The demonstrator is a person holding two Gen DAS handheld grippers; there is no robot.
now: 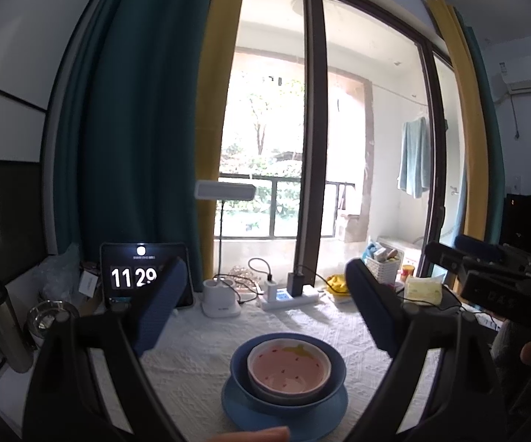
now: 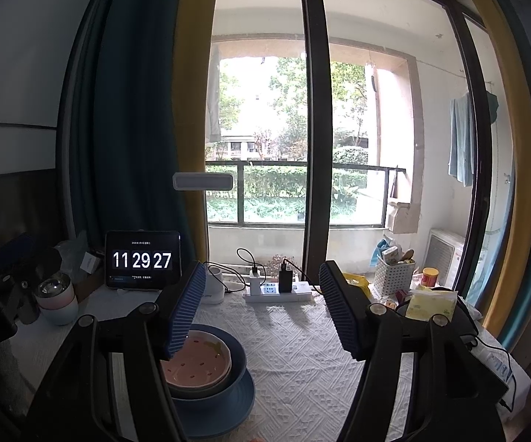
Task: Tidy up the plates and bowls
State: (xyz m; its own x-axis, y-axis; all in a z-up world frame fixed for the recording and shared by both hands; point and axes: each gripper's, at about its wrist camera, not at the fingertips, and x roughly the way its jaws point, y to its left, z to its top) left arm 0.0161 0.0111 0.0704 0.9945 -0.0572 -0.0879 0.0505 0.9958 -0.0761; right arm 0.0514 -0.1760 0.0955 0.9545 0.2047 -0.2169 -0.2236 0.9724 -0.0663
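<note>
Nearest the left wrist camera, the left claw [image 1: 262, 309] is seen standing wide open with nothing between its blue pads, and the stack of dishes lies just below and beyond it, toward the near edge of the worktop [image 1: 302, 320]. A pink bowl [image 1: 288, 368] is nested in a blue bowl [image 1: 333, 377], and both are set on a blue plate [image 1: 236, 403], so the stacking is judged to be done or nearly so. In the right wrist view the right claw [image 2: 262, 313] is held partly open and empty, with its left pad [image 2: 186, 311] passing in front of the pink bowl's rim; whether contact is made cannot be told. No other loose plate or bowl is visible, so little is judged to be left beyond perhaps shifting the stack.
</note>
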